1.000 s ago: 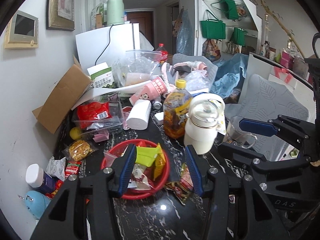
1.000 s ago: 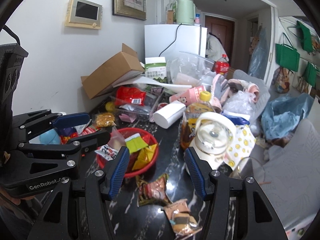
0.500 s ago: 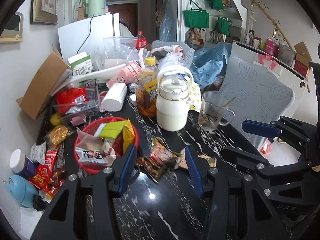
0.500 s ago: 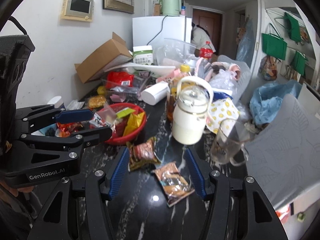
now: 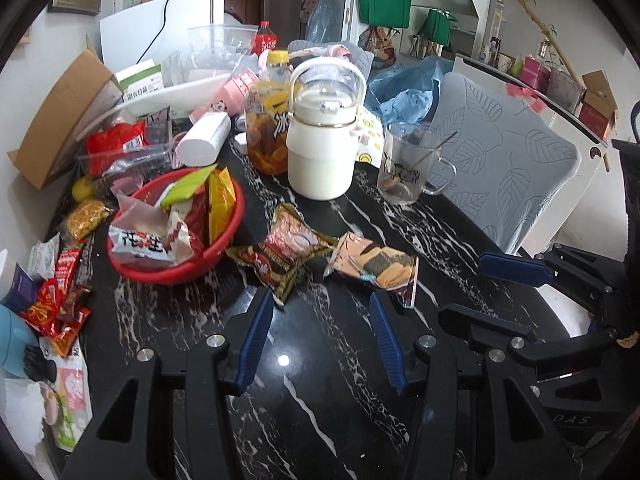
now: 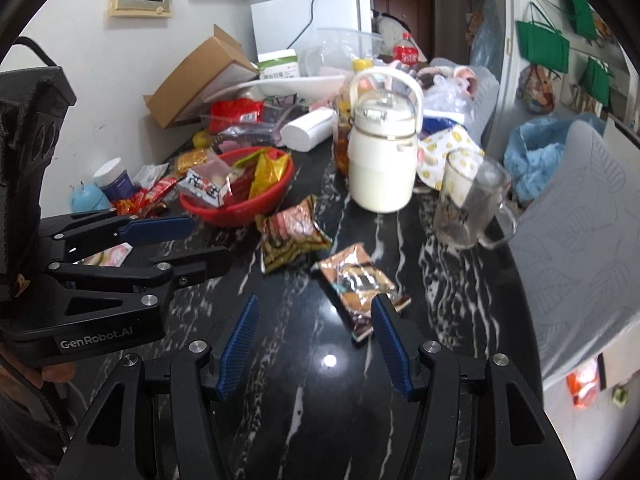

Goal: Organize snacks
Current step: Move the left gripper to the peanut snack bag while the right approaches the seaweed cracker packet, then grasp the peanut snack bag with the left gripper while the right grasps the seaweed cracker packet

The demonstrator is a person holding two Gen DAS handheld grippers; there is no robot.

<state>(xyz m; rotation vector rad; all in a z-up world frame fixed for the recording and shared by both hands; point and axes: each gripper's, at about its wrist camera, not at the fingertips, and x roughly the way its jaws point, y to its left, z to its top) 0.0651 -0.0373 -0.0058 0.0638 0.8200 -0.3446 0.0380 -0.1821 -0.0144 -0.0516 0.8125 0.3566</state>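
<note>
Black marble, white-veined, is filling both views, and two loose snack packets are lying on it in front of you: a brown crinkled packet (image 5: pixel 282 254) just beside the red basket (image 5: pixel 234 246), and a biscuit packet (image 5: pixel 376 266) touching its right edge. One basket, heaped with at least five wrapped snacks; the ones underneath are hiding each other, so I'm not counting past that. More red wrappers (image 5: pixel 56 300) are piling at the table's left edge, partly cut off. Behind them you're seeing one cream jug (image 5: pixel 320 148), one amber bottle (image 5: pixel 266 128) half hidden by it, one glass mug (image 5: pixel 408 168), one white roll (image 5: pixel 204 142).

Your left gripper (image 5: pixel 320 304) is hovering with its pads apart, nothing between them, tips just short of the brown packet. Your right gripper (image 6: pixel 314 308) is spreading its jaws wider, empty too, one pad nearly at the biscuit packet's corner; that view is blurring, so contact is hard to call.
</note>
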